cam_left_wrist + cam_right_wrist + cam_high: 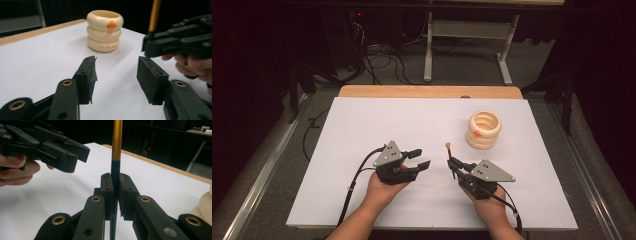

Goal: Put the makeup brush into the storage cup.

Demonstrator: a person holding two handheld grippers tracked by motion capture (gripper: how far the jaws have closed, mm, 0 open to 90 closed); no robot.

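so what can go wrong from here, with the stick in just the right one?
1. The right gripper pinches the thin orange-and-black stick near its black lower end only; standing upright, it could pivot or slip between the fingers.
2. The left gripper is open, nothing between its fingers, and sits close by; it could knock the stick.
3. The cream ringed holder stands free on the white tabletop; an off-centre insertion might tip it.

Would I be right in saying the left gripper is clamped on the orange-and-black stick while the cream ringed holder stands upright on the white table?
Not quite: the right gripper clamps the stick, as the right gripper view shows. The left gripper is open with nothing between its jaws. The cream holder does stand upright on the white table.
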